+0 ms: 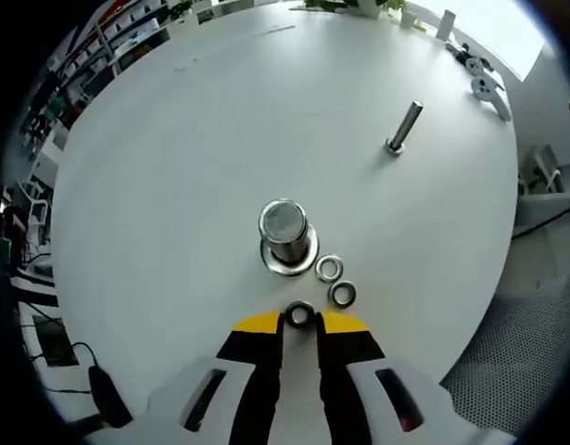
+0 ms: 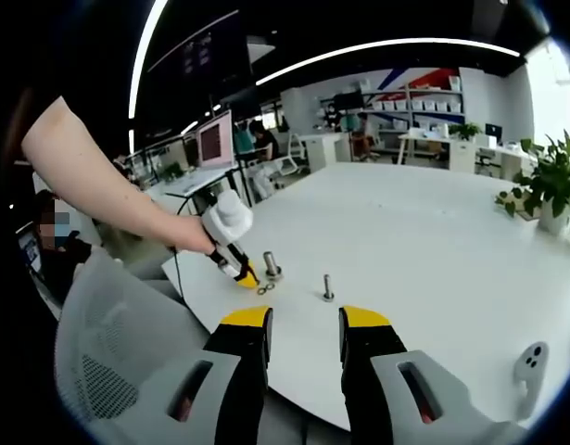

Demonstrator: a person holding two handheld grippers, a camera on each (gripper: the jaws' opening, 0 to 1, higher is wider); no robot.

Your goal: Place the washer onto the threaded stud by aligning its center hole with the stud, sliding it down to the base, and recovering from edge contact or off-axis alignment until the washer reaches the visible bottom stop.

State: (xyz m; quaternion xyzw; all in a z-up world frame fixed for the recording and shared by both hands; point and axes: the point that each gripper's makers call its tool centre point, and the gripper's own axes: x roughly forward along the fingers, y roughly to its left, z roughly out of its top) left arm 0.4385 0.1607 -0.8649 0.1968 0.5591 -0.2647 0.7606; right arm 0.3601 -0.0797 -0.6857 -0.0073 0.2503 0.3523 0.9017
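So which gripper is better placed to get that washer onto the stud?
Left. Its fingers already pinch a washer just short of the upright stud. The right gripper hangs open, well back from the table.

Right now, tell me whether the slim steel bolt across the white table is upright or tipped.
Upright: the slim steel bolt stands on its head on the white table.

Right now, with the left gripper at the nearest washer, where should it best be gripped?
Across its outer rim, coming from above. The washer lies flat on the table, between the left gripper fingertips, apart from two other washers, so only its thin edge offers purchase.
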